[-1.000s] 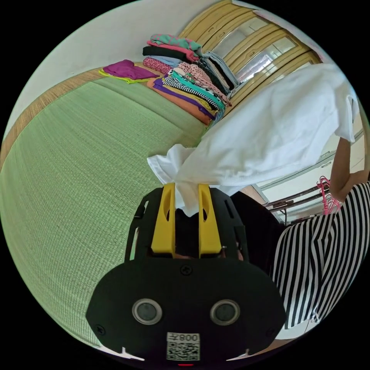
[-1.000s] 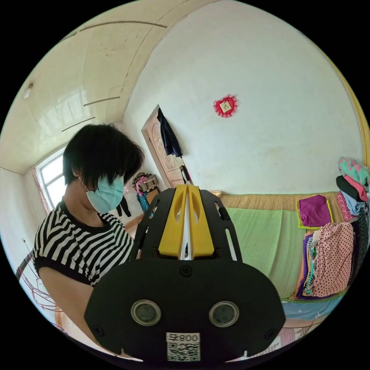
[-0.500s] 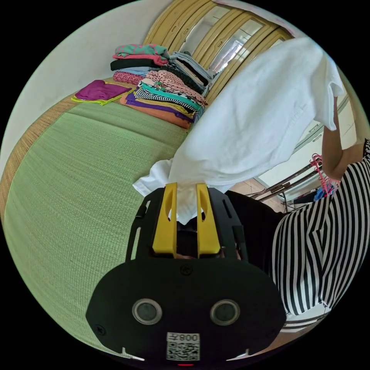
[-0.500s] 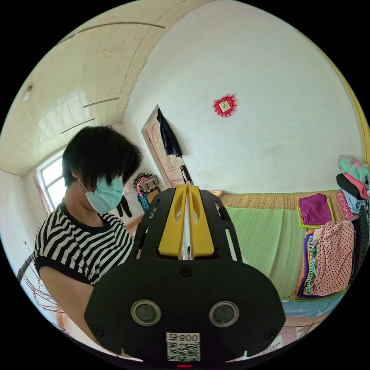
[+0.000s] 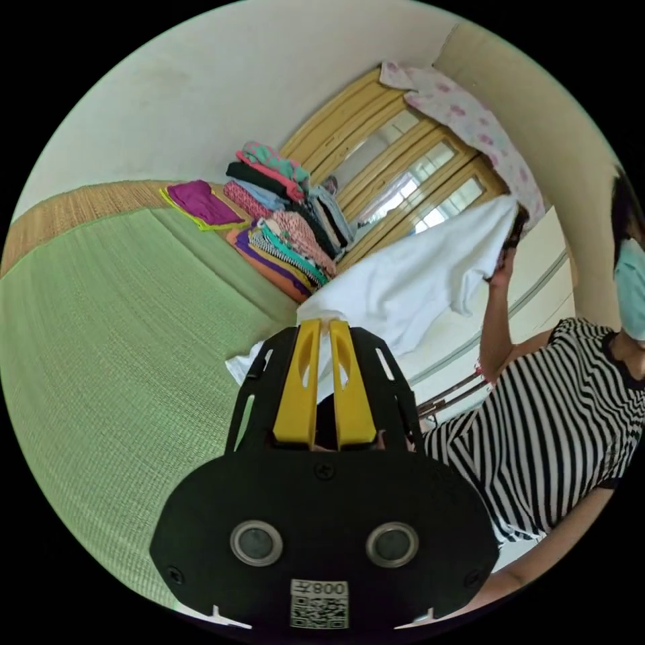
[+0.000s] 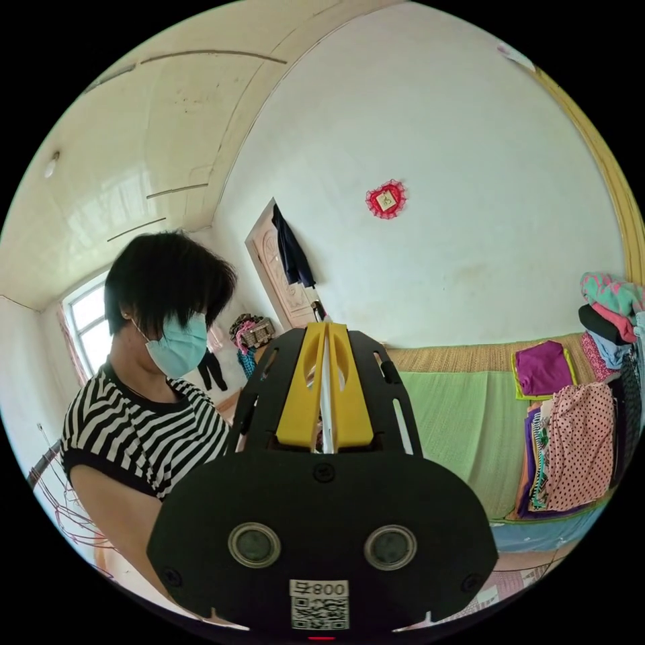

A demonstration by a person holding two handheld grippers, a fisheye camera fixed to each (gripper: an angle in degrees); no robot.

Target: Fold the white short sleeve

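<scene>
In the left gripper view, the green mat [image 5: 114, 322] fills the left of the frame and a stack of folded clothes [image 5: 282, 222] sits upper centre. The left hand-held gripper [image 5: 322, 322], bottom centre, has its jaws narrow, pinching the white short sleeve [image 5: 410, 282], which stretches up and right, held aloft. In the right gripper view, the right hand-held gripper [image 6: 326, 326] at centre is clamped on a thin edge of white cloth. No fold looks made yet; spreading it on the mat and all the folding remain.
</scene>
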